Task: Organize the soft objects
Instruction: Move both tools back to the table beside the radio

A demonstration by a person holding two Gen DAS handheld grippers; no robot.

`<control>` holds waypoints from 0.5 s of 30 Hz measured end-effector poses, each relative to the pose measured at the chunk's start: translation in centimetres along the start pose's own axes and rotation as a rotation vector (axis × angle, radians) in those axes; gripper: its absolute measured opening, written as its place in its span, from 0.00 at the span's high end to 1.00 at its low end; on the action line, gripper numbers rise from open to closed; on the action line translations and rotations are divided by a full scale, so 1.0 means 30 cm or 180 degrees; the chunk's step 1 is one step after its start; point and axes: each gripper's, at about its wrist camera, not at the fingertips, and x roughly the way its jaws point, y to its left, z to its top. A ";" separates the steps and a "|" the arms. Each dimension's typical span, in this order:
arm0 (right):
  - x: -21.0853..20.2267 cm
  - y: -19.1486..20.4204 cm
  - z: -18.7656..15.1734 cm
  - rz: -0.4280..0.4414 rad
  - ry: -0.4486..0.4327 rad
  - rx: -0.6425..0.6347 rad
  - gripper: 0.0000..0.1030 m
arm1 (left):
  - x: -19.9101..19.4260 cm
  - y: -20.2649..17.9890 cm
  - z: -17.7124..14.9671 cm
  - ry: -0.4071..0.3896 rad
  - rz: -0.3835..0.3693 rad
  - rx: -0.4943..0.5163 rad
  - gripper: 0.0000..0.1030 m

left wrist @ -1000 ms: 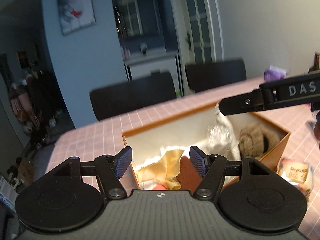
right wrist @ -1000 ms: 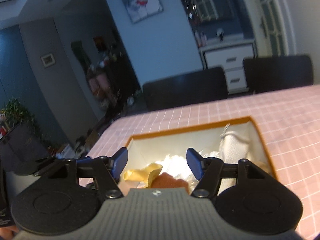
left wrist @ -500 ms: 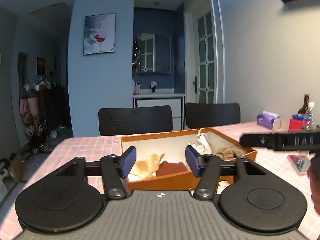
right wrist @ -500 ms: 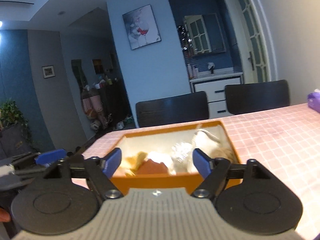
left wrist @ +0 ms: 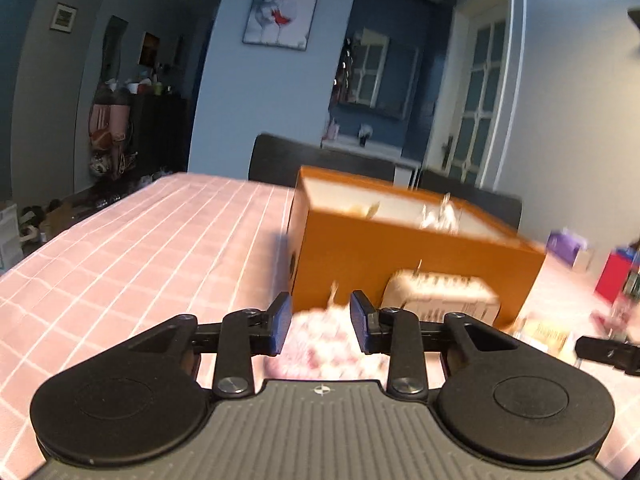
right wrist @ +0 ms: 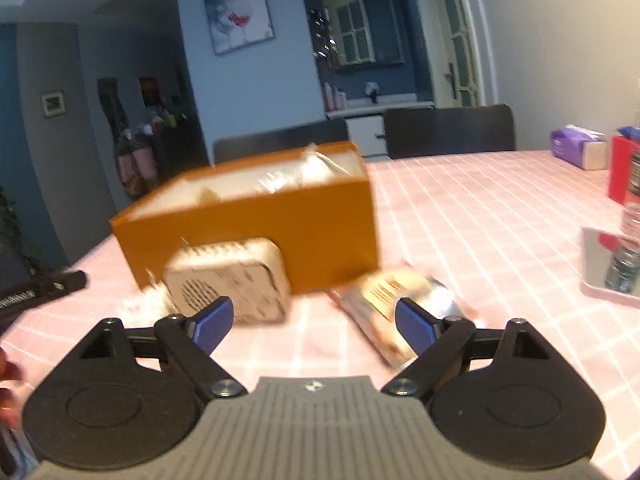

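A second ago both cameras looked down into the orange box (left wrist: 412,264); now both have dropped low and pulled back to the near edge of the table (left wrist: 140,240), so the box shows only its outer wall and the things lying in front of it come into view. That suggests one drop-off is over and the next pick-up is starting. The left tongs (left wrist: 320,322) stand apart and empty, the blue fingers (left wrist: 280,322) on either side of a pale, pink-flecked soft bundle (left wrist: 324,344) lying on the table just ahead; motion blur makes it hard to say what it is, perhaps a fluffy cloth or a plush piece. The right tongs (right wrist: 310,322) are spread wide and hold nothing, aimed between a beige pouch with printing (right wrist: 228,280) that leans against the front wall of the box and a shiny crinkled packet (right wrist: 400,304) lying beside the box's near corner. Cloths already dropped inside peek over the box rim. Toward the right edge of the table stand a purple tissue pack (right wrist: 576,148), a red carton (right wrist: 622,172), a water bottle (right wrist: 632,216) and a pink tray (right wrist: 600,292), all well apart from the work. The pouch and the box wall sit close behind the bundle, so a scoop from the front could shove it against them, and each pair of tongs shows at the edge of the other's view, near enough to clash.
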 end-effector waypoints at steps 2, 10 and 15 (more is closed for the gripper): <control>0.001 -0.025 -0.028 -0.0049 0.0076 0.0008 0.14 | -0.008 0.005 -0.015 0.0107 -0.0031 0.0137 0.59; 0.042 -0.104 -0.099 -0.0205 0.0352 0.0200 0.14 | 0.029 -0.022 -0.065 0.0394 -0.0211 0.0663 0.19; 0.065 -0.112 -0.084 -0.0282 0.0337 0.0132 0.05 | 0.075 -0.044 -0.069 0.0513 -0.0212 0.0901 0.15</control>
